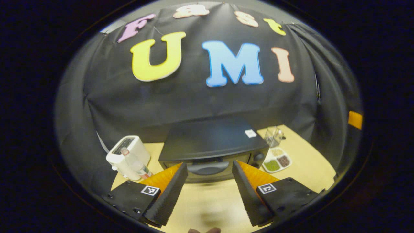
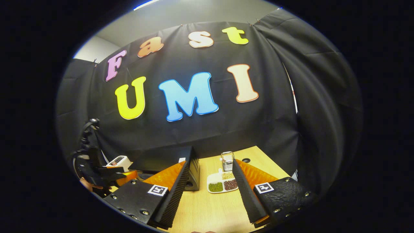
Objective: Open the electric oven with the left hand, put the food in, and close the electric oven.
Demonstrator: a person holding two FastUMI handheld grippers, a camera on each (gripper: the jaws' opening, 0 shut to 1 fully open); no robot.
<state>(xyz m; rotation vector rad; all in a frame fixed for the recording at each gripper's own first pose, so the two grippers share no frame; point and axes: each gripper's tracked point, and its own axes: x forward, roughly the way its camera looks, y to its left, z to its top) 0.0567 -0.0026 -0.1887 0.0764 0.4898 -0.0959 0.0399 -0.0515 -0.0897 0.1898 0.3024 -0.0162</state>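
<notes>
My left gripper [image 1: 209,181] hovers with jaws wide and empty, lined up on the closed oven [image 1: 212,145] at mid-worktop, ready for its handle [image 1: 208,168]. My right gripper [image 2: 210,191] waits agape, empty, facing the food tray [image 2: 222,183].

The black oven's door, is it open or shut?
Shut. The black electric oven has its door flush against the front, grey curved handle up top, with the left gripper open before it.
</notes>
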